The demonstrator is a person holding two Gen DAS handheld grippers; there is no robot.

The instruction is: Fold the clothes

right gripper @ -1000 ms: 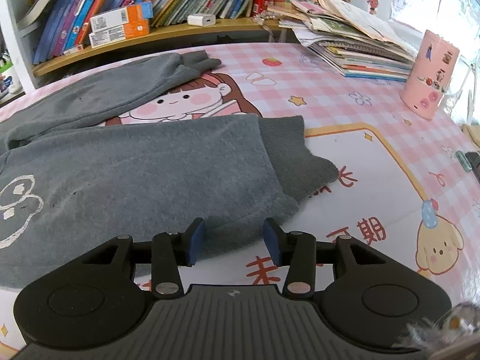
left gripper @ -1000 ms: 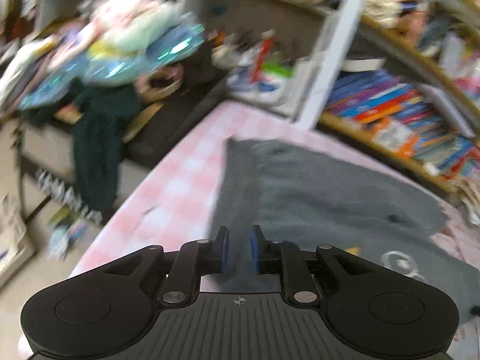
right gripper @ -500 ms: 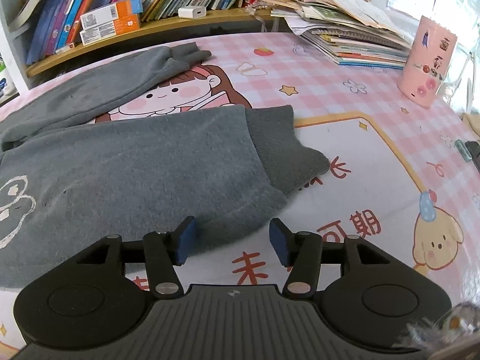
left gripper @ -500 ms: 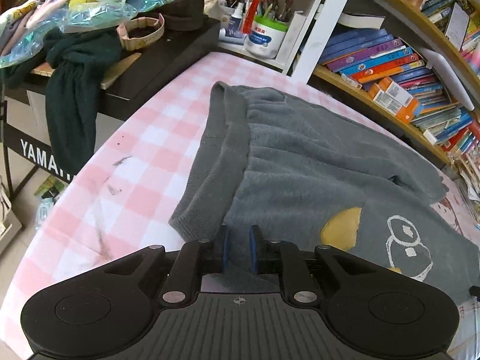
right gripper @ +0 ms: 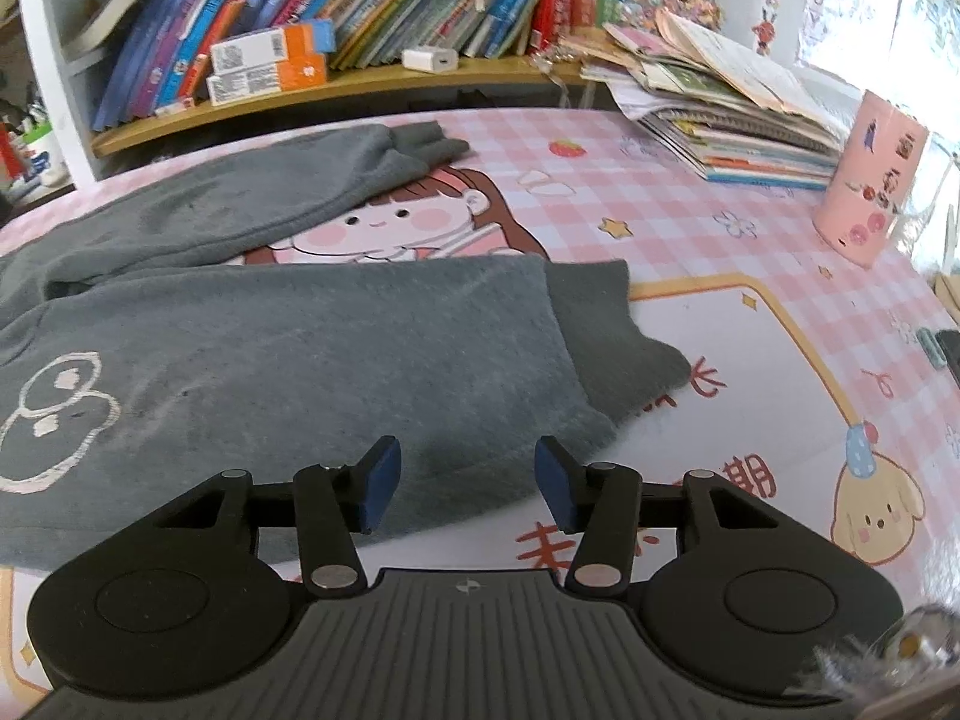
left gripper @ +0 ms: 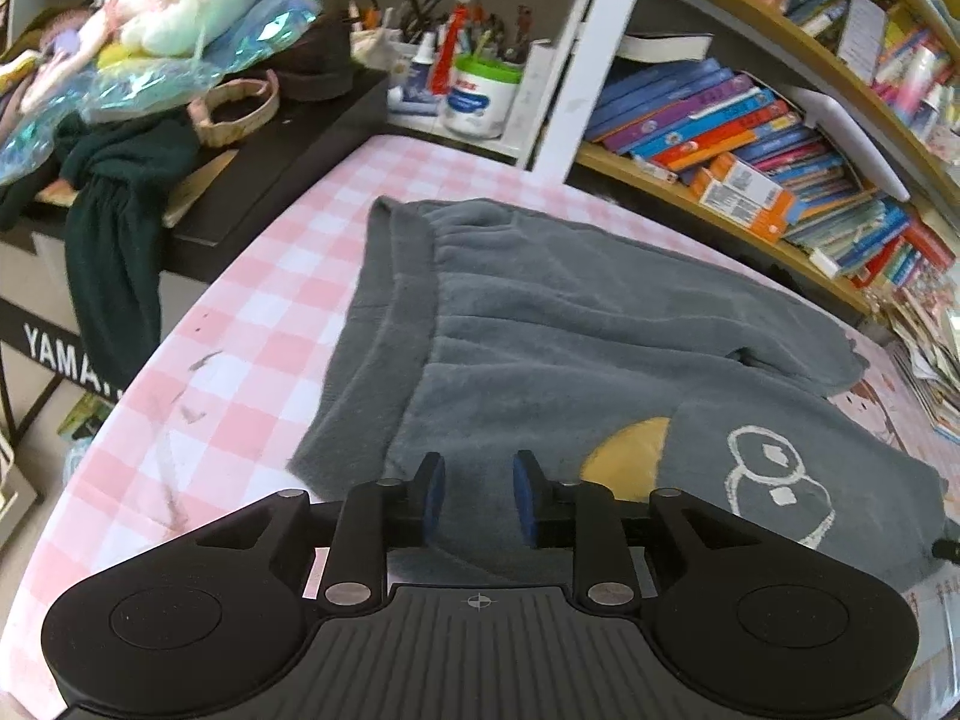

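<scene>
A pair of grey fleece trousers (left gripper: 570, 348) lies flat on the pink checked table cover (left gripper: 252, 324), waistband to the left, a white cartoon print and a yellow patch on the near leg. My left gripper (left gripper: 478, 495) is open just above the near edge by the waistband, holding nothing. In the right wrist view the near leg (right gripper: 312, 360) ends in a ribbed cuff (right gripper: 606, 330); the far leg (right gripper: 240, 198) lies behind it. My right gripper (right gripper: 468, 480) is open over the near leg's front edge, empty.
A pink cup (right gripper: 870, 180) and a stack of booklets (right gripper: 738, 126) stand at the back right. Bookshelves (right gripper: 336, 18) run along the back. A black keyboard stand with toys and a dark green garment (left gripper: 114, 252) is beyond the table's left edge.
My left gripper has opened from nearly shut and settled over the waistband end. My right gripper has opened a little wider and stayed over the near leg.
</scene>
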